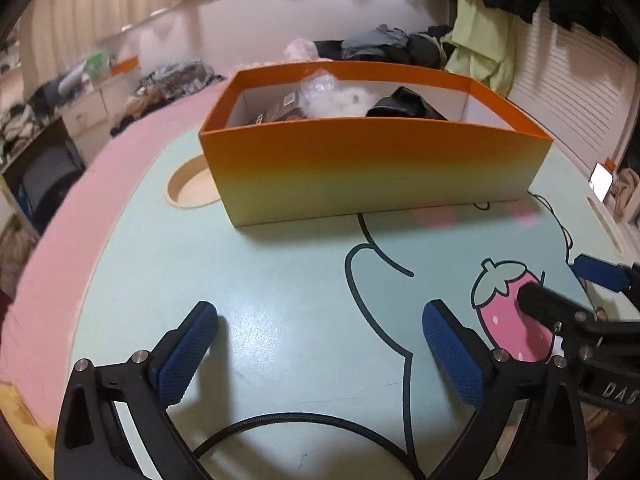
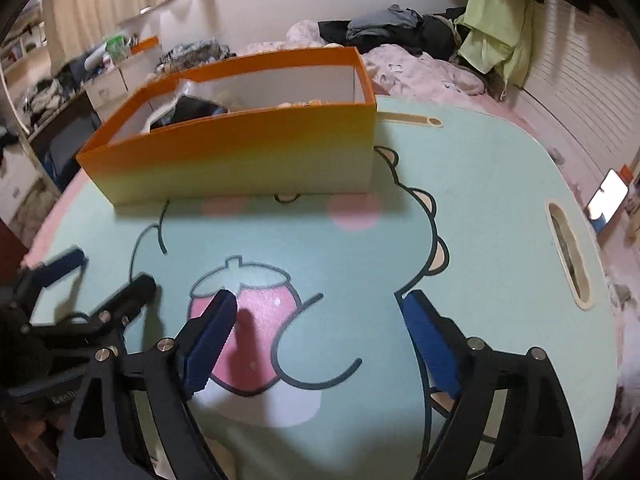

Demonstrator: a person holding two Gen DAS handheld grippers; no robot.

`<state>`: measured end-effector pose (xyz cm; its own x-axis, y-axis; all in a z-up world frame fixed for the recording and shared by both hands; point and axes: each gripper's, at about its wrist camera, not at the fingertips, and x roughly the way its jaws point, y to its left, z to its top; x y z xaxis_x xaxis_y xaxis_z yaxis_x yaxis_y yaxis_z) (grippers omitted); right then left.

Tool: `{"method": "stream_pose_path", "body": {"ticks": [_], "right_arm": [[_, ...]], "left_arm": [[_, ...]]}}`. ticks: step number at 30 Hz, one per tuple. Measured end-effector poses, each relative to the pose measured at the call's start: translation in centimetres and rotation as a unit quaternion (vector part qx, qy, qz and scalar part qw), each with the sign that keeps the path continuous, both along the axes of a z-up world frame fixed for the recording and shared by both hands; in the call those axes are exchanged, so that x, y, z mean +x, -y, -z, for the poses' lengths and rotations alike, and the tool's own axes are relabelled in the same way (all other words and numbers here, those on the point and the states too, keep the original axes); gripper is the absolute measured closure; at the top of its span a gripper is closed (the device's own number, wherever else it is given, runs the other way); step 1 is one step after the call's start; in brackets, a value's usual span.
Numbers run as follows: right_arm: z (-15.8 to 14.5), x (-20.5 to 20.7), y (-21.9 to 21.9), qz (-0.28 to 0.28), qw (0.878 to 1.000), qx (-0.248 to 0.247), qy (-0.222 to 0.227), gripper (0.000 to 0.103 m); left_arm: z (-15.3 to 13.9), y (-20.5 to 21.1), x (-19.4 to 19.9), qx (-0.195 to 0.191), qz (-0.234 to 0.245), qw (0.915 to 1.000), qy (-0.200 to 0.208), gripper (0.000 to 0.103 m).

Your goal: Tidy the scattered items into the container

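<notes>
An orange-to-yellow cardboard box (image 1: 372,168) stands on the mint-green lap table (image 1: 260,280). Inside it I see a black bundle (image 1: 404,108), a white fluffy item in clear plastic (image 1: 336,100) and a brown packet (image 1: 280,114). The box also shows in the right wrist view (image 2: 240,160), with the black bundle (image 2: 188,112) inside. My left gripper (image 1: 320,324) is open and empty, low over the table in front of the box. My right gripper (image 2: 316,316) is open and empty over the strawberry print (image 2: 256,320). Each gripper shows at the edge of the other's view.
The table has a round cup recess (image 1: 192,188) left of the box and a slot handle (image 2: 568,264) at its right edge. It rests on a pink bed (image 1: 100,200) with piled clothes (image 2: 400,32) behind. A lit phone (image 2: 608,196) lies at right.
</notes>
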<state>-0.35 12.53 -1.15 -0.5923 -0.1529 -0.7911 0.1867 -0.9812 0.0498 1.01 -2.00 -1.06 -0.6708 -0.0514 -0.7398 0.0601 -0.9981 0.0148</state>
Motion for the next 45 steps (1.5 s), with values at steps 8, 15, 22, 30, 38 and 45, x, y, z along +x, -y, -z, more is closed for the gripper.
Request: {"method": "stream_pose_path", "body": {"ticks": [8,15,22,30,38,45], "right_arm": [[0.71,-0.2,0.05,-0.006,1.0,0.024,-0.004,0.0],[0.77,0.05,0.06,-0.007,1.0,0.025,-0.005,0.0],[0.78,0.07,0.11,-0.007,1.0,0.025,-0.005,0.0],[0.79,0.04,0.07,-0.006,1.0,0.024,-0.005,0.0],[0.8,0.06,0.11,-0.007,1.0,0.024,-0.005,0.0],[0.8,0.06,0.12,-0.007,1.0,0.025,-0.005,0.0]], "left_arm": [[0.23,0.45,0.01,0.003,-0.009,0.9999,-0.004,0.001],[0.29,0.25,-0.07,0.003,-0.01,0.9999,-0.003,0.001],[0.31,0.29,-0.07,0.003,-0.009,0.9999,-0.003,0.001],[0.37,-0.2,-0.19,0.005,-0.007,1.0,-0.001,0.001],[0.42,-0.06,-0.25,0.004,-0.006,1.0,-0.001,0.0],[0.39,0.06,-0.25,0.005,-0.006,1.0,-0.002,0.0]]}}
